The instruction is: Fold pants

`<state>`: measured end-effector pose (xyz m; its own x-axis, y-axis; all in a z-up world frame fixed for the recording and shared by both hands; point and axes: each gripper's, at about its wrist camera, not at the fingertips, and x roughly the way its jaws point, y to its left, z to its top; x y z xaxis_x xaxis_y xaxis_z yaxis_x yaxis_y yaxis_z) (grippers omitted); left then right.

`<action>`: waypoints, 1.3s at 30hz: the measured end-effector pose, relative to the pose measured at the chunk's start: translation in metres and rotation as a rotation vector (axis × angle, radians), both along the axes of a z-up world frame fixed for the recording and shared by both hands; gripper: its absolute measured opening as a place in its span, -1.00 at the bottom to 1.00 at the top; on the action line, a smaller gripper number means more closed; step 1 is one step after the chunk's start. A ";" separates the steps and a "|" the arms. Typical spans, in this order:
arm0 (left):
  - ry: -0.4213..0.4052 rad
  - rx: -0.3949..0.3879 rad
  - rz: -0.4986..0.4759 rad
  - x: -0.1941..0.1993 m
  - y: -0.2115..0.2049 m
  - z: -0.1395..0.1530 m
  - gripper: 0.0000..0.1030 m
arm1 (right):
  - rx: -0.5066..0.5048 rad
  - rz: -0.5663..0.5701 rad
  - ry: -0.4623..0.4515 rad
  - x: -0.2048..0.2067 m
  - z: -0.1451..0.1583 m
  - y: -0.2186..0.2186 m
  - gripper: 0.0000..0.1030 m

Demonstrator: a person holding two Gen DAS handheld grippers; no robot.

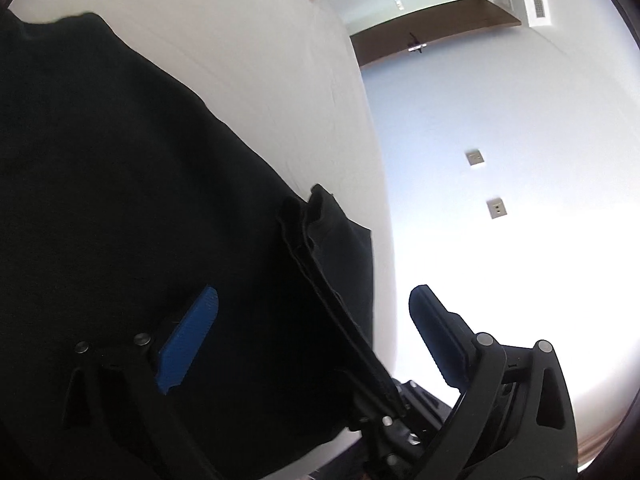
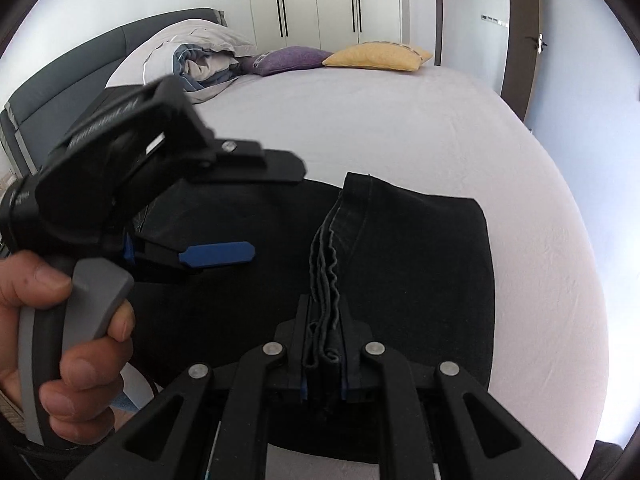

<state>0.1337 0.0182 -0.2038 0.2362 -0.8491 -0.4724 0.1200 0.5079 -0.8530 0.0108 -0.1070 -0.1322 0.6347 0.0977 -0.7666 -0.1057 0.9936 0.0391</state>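
Note:
Black pants [image 2: 416, 264] lie folded on the pale bed sheet [image 2: 400, 128]. My right gripper [image 2: 325, 320] is shut on a bunched, layered edge of the pants and holds it raised as a ridge. My left gripper [image 1: 314, 312] is open, its blue pads [image 1: 188, 340] spread wide either side of that raised pants edge [image 1: 332, 280]. The pants [image 1: 120, 200] fill the left of the left wrist view. The left gripper also shows in the right wrist view [image 2: 218, 256], held by a hand just left of the ridge.
Pillows, a purple cushion [image 2: 292, 58] and a yellow cushion [image 2: 380, 56] lie at the head of the bed by a dark headboard [image 2: 60, 92]. Wardrobe doors [image 2: 320, 0] and a wall with a door [image 2: 524, 40] stand beyond. The bed edge falls away on the right.

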 end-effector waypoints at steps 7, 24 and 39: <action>0.052 0.052 -0.087 0.025 -0.031 -0.002 0.52 | -0.129 0.077 -0.056 -0.006 0.005 0.026 -0.77; -0.040 0.223 -0.138 0.047 -0.010 0.018 -0.87 | -0.139 0.189 -0.052 0.002 0.007 0.066 -0.77; -0.042 0.413 -0.099 0.084 0.096 0.007 -0.87 | -0.051 0.408 0.048 0.046 -0.022 0.177 -0.76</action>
